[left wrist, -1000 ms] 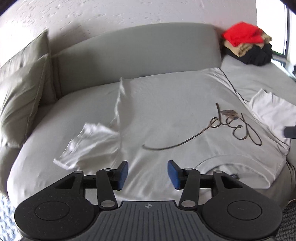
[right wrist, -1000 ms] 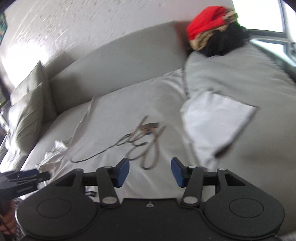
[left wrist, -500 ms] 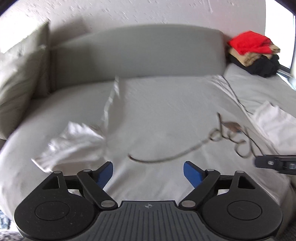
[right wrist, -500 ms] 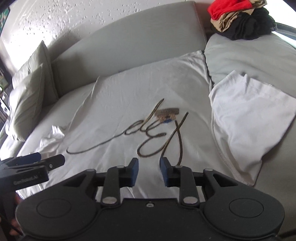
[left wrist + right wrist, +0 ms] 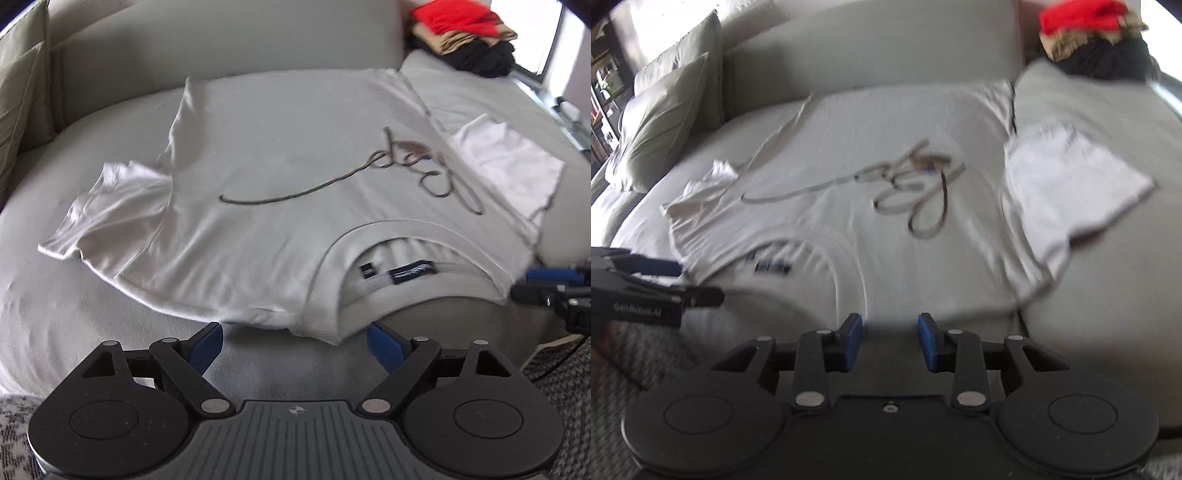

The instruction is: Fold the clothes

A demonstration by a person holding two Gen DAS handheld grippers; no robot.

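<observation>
In the left wrist view, the left gripper (image 5: pixel 295 343) has its fingers spread wide and empty, just short of the collar edge of the white T-shirt (image 5: pixel 280 177), which lies flat, front up, on the grey sofa (image 5: pixel 92 317). To do this well, each hand should probably take a shoulder beside the collar (image 5: pixel 325 295), pinching both layers so the fabric lifts evenly. The shirt has a looping dark script print, and its sleeves are spread to either side. In the right wrist view, blurred, the right gripper (image 5: pixel 890 343) is empty too, its fingers partly apart and opening, just short of the shirt's near edge.
</observation>
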